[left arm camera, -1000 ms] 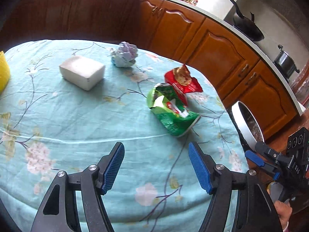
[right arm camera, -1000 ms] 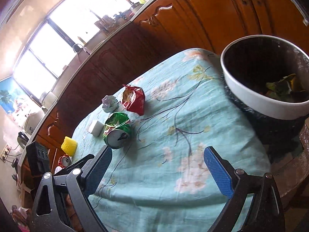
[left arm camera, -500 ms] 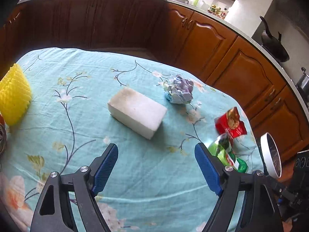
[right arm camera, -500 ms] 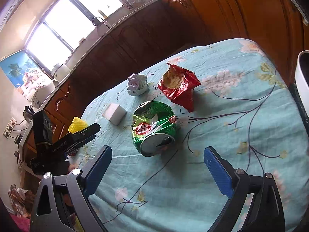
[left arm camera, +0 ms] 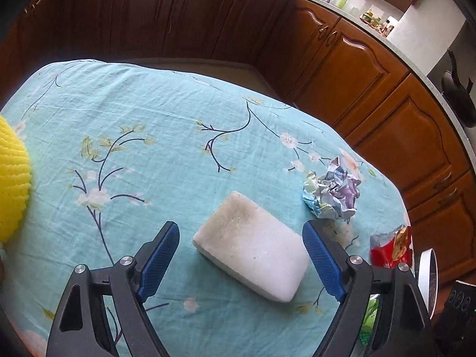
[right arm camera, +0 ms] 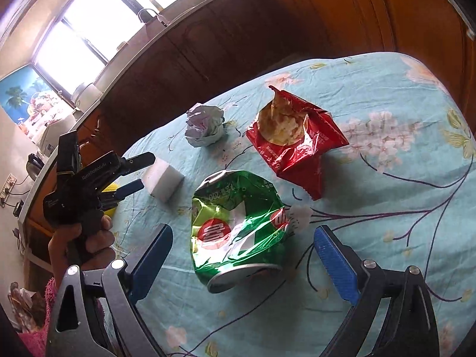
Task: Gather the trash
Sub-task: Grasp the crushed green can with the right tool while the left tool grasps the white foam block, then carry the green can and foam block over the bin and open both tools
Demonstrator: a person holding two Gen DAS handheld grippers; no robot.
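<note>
A white foam block (left arm camera: 253, 247) lies on the teal floral tablecloth (left arm camera: 148, 113), between the blue pads of my left gripper (left arm camera: 239, 224). Its jaws are opening and the pads do not touch the block. A crumpled paper ball (left arm camera: 331, 192) sits just beyond, to the right. In the right wrist view a crushed green can (right arm camera: 238, 232) lies between the wide-apart fingers of my right gripper (right arm camera: 243, 228), untouched. A torn red snack bag (right arm camera: 294, 145) and the paper ball (right arm camera: 205, 126) lie farther back. My left gripper (right arm camera: 144, 171) hovers by the foam block (right arm camera: 163, 183).
A yellow ridged sponge (left arm camera: 12, 178) sits at the table's left edge. The white rim of a bin (left arm camera: 430, 279) stands off the right edge, past the red bag (left arm camera: 392, 247). Brown wooden cabinets (left arm camera: 357, 59) curve around the table's far side.
The left gripper swung left from the green can to the foam block, and its jaws widened. The right gripper moved from the bin to the green can, which now lies between its fingers.
</note>
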